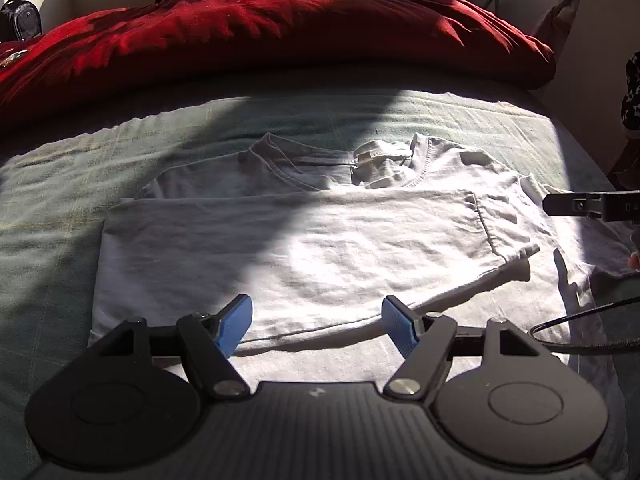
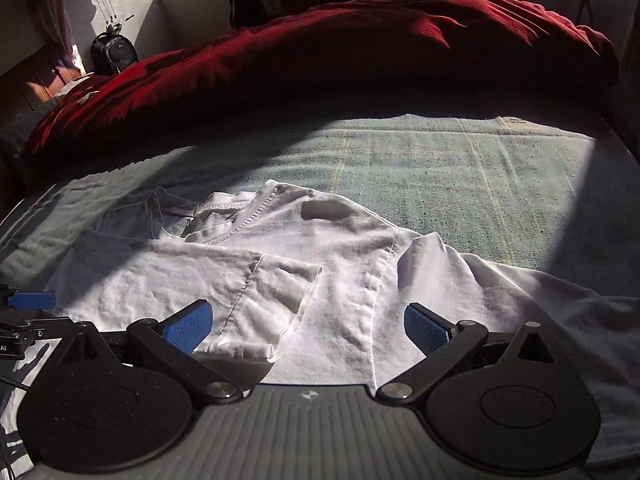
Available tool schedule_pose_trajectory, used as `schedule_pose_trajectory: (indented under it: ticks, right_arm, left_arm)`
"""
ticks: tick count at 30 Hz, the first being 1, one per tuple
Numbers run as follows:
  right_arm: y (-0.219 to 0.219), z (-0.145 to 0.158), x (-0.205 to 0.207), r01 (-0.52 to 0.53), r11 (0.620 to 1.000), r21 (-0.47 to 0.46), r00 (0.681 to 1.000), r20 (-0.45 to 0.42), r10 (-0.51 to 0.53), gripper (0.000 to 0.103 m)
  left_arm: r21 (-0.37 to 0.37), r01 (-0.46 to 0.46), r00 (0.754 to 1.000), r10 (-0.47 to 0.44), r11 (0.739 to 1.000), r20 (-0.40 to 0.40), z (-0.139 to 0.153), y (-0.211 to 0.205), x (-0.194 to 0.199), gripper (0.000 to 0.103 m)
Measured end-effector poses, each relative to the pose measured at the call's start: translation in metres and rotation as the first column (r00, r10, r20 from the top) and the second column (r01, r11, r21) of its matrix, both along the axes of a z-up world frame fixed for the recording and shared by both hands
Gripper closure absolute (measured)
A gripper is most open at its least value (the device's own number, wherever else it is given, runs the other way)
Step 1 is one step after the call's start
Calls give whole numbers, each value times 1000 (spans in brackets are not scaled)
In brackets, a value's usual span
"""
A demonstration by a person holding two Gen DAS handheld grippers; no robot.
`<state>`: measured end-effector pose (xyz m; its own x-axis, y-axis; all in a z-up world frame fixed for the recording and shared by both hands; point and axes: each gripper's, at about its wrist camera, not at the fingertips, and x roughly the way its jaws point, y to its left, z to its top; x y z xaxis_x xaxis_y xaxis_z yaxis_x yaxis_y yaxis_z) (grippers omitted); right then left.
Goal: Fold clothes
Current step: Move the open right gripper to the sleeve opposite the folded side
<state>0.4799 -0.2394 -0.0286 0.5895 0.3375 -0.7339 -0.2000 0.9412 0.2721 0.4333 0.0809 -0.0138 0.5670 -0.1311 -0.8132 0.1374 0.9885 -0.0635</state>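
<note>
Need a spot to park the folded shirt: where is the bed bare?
Bare green blanket lies between the white T-shirt and the red duvet, widest beyond the shirt's right shoulder. Another strip runs left of the shirt. The near side is crowded: shirt, left gripper, right gripper.

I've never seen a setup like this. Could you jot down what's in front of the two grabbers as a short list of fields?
Garment: white T-shirt, partly folded, one side laid over the middle
Surface: pale green blanket on a bed
Behind it: rumpled red duvet
Left gripper: open, nothing between the blue pads, over the shirt's near edge
Right gripper: open, empty, over the shirt's sleeve side
Light: sun patch with broad shadows
</note>
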Motion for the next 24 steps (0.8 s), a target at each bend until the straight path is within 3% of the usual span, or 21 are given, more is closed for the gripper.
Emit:
schedule_pose_trajectory:
  ticks: [5, 10, 13, 19, 24]
  right_arm:
    - [-14, -24, 43, -56, 996, 76, 998, -24, 58, 0]
    - [-15, -46, 62, -100, 995, -9, 995, -25, 100, 0]
    - [-18, -41, 69, -100, 995, -25, 995, -16, 100, 0]
    - [-40, -8, 35, -47, 998, 37, 999, -7, 47, 0]
    - [-57, -33, 20, 23, 1000, 15, 996, -89, -21, 0]
  left_arm:
    - [-29, -64, 998, 63, 998, -23, -7, -8, 3, 31]
    - [-15, -76, 997, 76, 997, -24, -11, -18, 6, 31]
    - [-17, -81, 996, 80, 997, -33, -13, -22, 9, 31]
    - [-24, -72, 996, 71, 997, -47, -17, -25, 16, 31]
    - [-23, -59, 997, 57, 998, -57, -22, -29, 21, 31]
